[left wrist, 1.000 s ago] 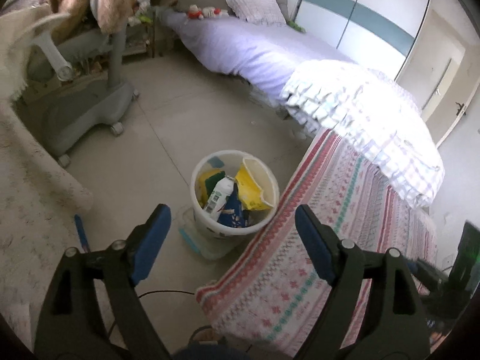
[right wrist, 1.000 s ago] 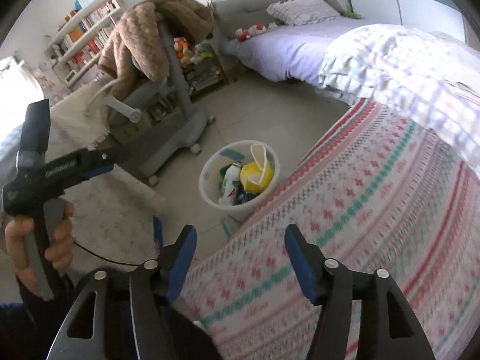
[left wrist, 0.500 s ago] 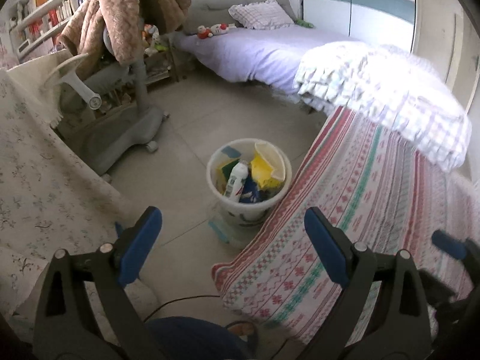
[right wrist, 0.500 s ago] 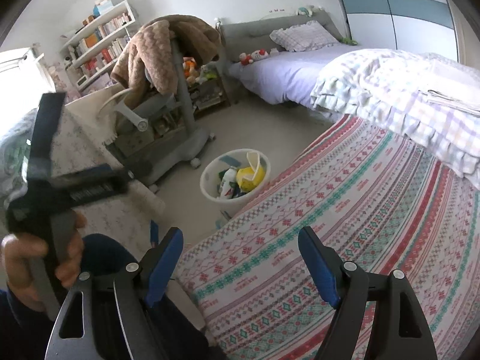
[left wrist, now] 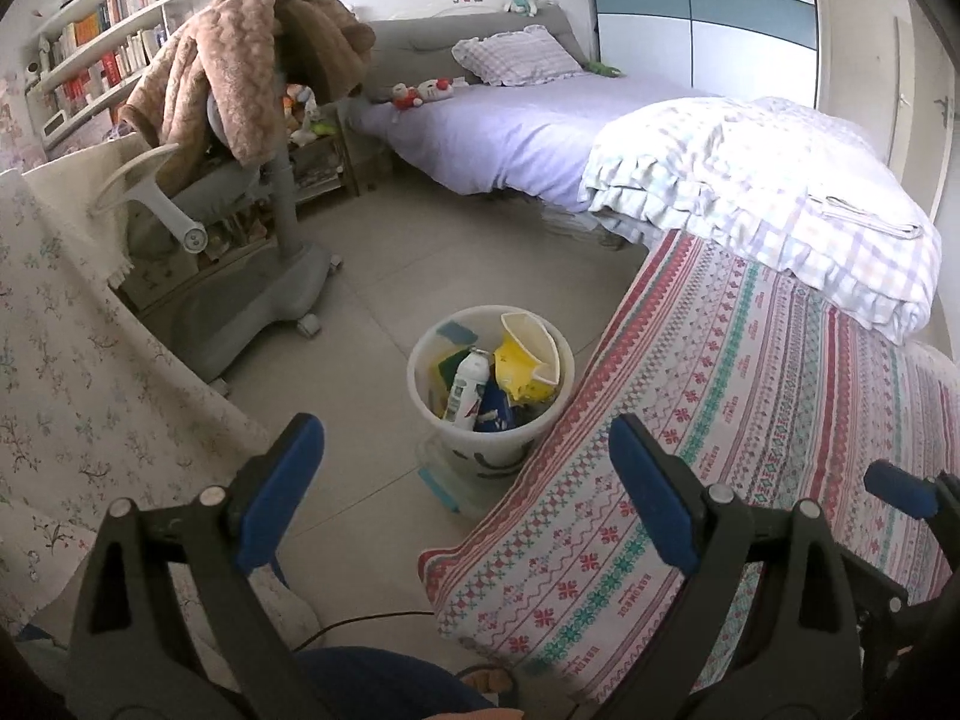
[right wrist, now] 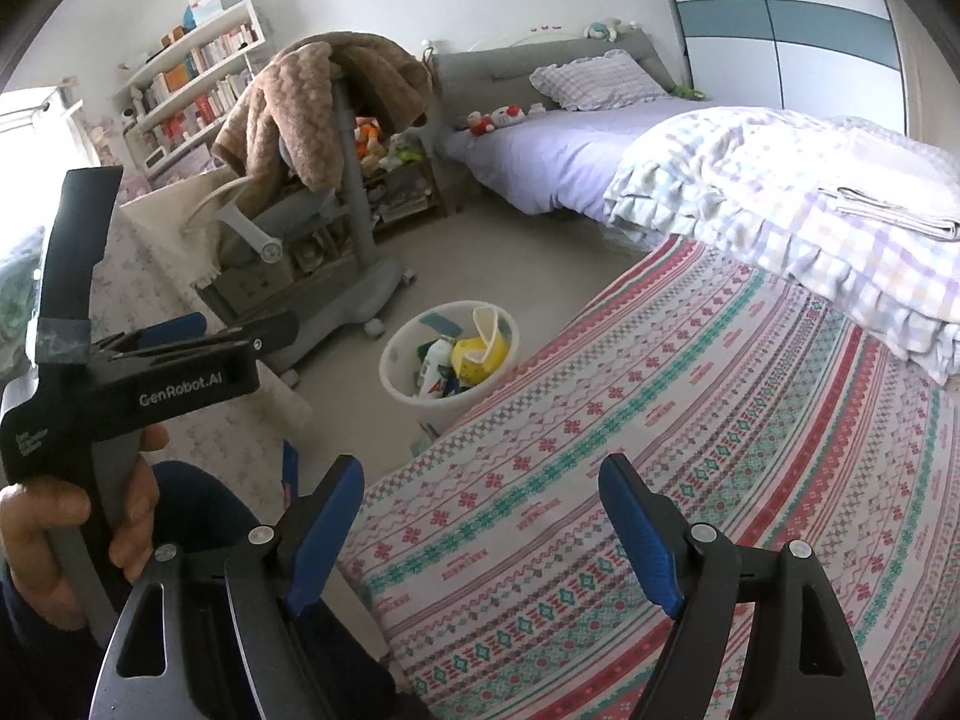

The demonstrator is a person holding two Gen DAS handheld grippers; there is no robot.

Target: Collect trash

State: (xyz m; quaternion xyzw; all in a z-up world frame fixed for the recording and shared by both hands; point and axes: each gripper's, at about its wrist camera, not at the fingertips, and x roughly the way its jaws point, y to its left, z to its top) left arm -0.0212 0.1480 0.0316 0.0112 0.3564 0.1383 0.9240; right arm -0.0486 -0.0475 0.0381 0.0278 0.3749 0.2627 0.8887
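A white trash bucket (left wrist: pixel 543 438) stands on the tiled floor beside the patterned bedspread (left wrist: pixel 750 420). It holds a yellow carton (left wrist: pixel 522 360), a white bottle (left wrist: pixel 467 383) and blue packaging. It also shows in the right wrist view (right wrist: pixel 408 387). My left gripper (left wrist: pixel 465 477) is open and empty, held above and short of the bucket. My right gripper (right wrist: pixel 480 516) is open and empty over the bedspread (right wrist: pixel 660 450). The left gripper's body (right wrist: pixel 150 378) shows at the left of the right wrist view, in a hand.
A grey wheeled chair (left wrist: pixel 252 276) draped with a brown blanket (left wrist: pixel 240 78) stands left of the bucket. A flowered cloth (left wrist: pixel 72 390) covers furniture at the left. A purple bed (left wrist: pixel 510 132) with a folded quilt (left wrist: pixel 768 192) lies behind. A flat clear lid (left wrist: pixel 444 480) lies under the bucket.
Both grippers have pulled back and tilted up, so the bucket looks smaller and farther and more of the room and wall shows. Both stay open and empty.
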